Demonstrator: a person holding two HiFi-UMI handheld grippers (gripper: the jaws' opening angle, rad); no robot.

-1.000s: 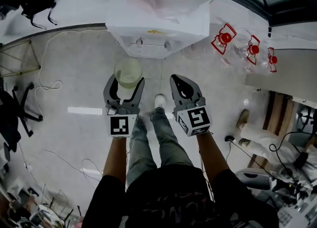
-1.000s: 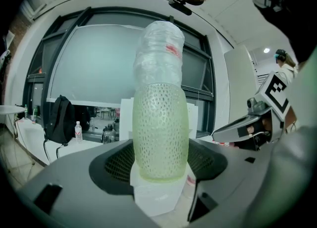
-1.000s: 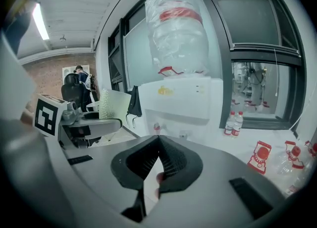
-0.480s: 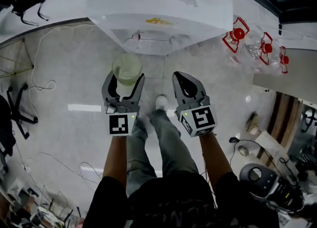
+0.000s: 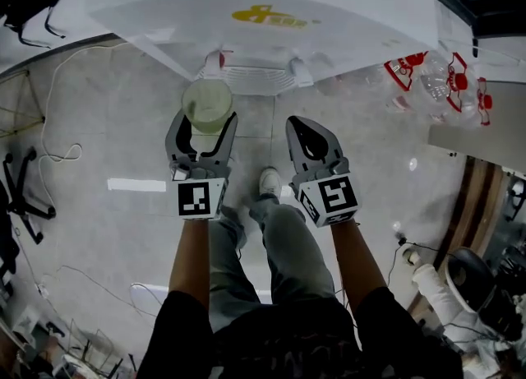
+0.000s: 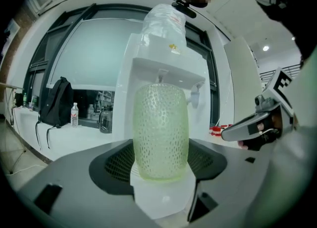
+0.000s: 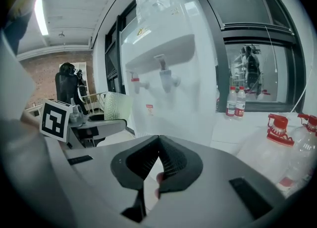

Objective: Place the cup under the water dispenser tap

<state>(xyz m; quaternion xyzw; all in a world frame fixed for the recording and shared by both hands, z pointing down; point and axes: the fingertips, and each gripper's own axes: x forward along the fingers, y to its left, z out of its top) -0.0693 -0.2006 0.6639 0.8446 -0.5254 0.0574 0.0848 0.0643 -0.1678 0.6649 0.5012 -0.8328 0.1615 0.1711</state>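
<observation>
The left gripper (image 5: pixel 207 119) holds a pale green, dimpled translucent plastic cup (image 5: pixel 207 99) upright. Its jaws stand wide, one on each side of the cup's lower wall, pressing against it. The cup is up in the air in front of the tall white water dispenser (image 5: pixel 271 7), close to the slotted drip tray (image 5: pixel 256 80) and on the side of the red-handled tap (image 5: pixel 216 60). In the right gripper view the cup sits short of the dispenser's front, to one side of both taps. In the left gripper view a tap shows just above the cup's rim, but it is not clear whether the cup is directly under it.

The right gripper (image 5: pixel 306 122) is beside the left one, level with it and a little apart. Its jaws are closed together with nothing between them. Below both are the pale tiled floor (image 5: pixel 107 122) and the person's white shoe (image 5: pixel 268 180). Clear red-capped water bottles (image 5: pixel 436 81) stand off to the right of the dispenser.
</observation>
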